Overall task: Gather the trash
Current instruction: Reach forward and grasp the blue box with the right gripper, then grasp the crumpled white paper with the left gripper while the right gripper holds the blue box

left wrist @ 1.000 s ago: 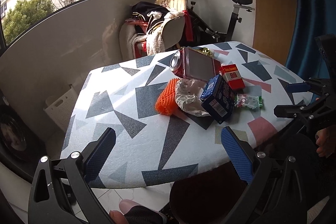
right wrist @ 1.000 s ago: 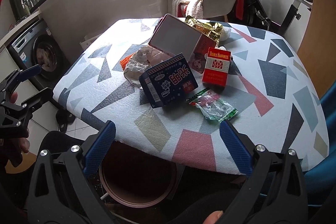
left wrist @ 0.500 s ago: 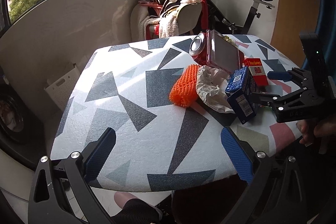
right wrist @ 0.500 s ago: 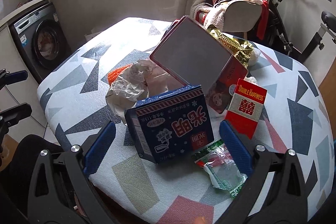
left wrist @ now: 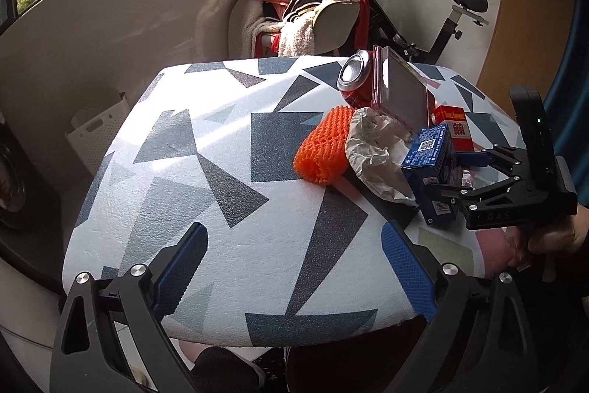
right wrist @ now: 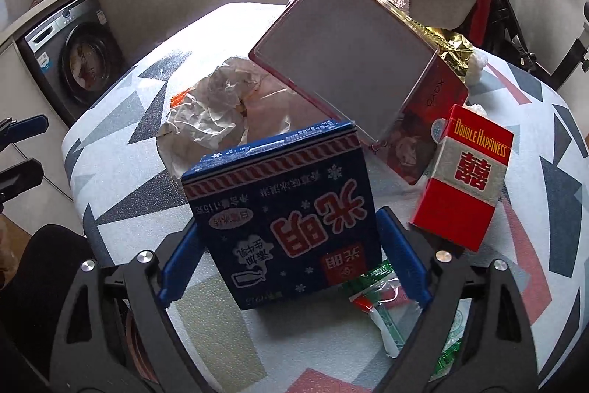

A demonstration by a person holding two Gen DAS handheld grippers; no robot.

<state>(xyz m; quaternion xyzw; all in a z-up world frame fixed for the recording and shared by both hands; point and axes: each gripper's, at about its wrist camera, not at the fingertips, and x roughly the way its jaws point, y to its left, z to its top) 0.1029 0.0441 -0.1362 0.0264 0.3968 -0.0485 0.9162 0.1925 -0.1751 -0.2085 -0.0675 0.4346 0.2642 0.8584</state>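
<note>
The right claw point(right wrist: 291, 267) is straddling the dark blue carton point(right wrist: 283, 220), its jaws just closing in, and there is barely any room either side. The red cigarette pack point(right wrist: 464, 179) is standing just beside the right finger, and a green-and-clear wrapper point(right wrist: 379, 297) is lying by that finger's tip. Behind the carton, the crumpled paper point(right wrist: 210, 109) and the tilted pink tin point(right wrist: 346, 50) are blocking any way forward. The left claw point(left wrist: 294, 267), jaws also closing on nothing, is hanging over wide bare desk point(left wrist: 206, 150); only the orange mesh point(left wrist: 324, 146) and the can point(left wrist: 355, 76) are crowding its far right.
</note>
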